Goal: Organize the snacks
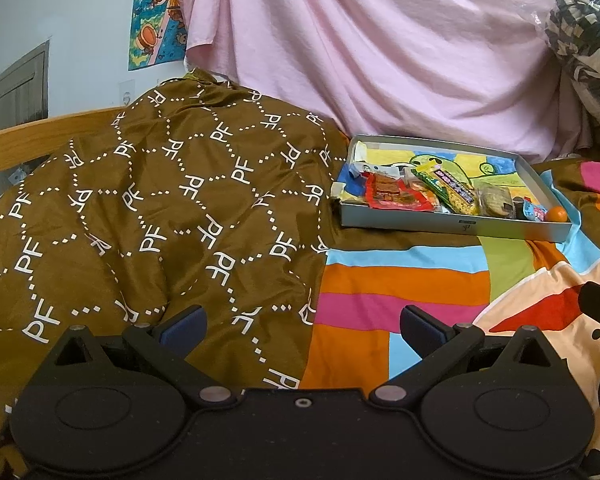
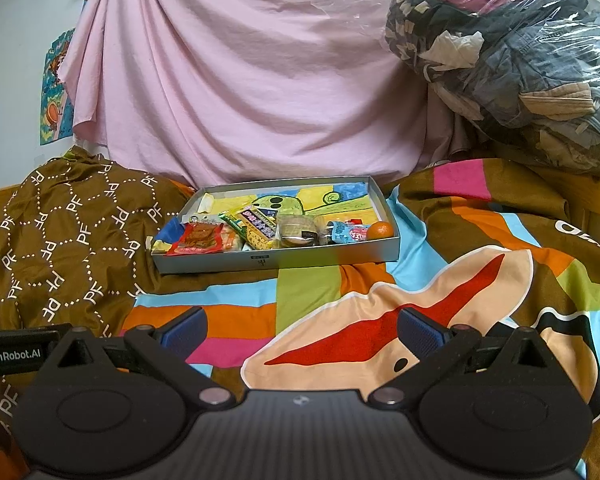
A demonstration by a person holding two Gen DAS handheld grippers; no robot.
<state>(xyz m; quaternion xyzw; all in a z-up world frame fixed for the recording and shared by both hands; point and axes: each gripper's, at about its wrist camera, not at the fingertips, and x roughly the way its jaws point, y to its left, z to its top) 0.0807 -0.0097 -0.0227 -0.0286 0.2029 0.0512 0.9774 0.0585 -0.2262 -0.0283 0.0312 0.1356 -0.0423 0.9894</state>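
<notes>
Looking across the bed from my two wrist cameras, I see the brown patterned quilt (image 1: pixel 148 208) heaped on the left, touching the left end of the grey tray (image 2: pixel 332 255) that sits on the striped bedcover (image 2: pixel 312 292). My left gripper (image 1: pixel 302 326) hangs low over quilt and bedcover with its jaws spread wide and nothing between them. In the tray the snacks lie in a row along the near wall — a red packet (image 2: pixel 199 240) at the left end, then a green-and-yellow bar (image 2: pixel 256 228), a round biscuit in clear wrap (image 2: pixel 298 231), a blue-and-pink sweet packet (image 2: pixel 350 233), and a small orange (image 2: pixel 381 230) in the right corner. My right gripper (image 2: pixel 302 330) is likewise wide open and empty, well short of the tray. Behind hangs a pink sheet (image 2: pixel 240 80), with a clear bag of clothes (image 2: pixel 512 60) at the far right.
</notes>
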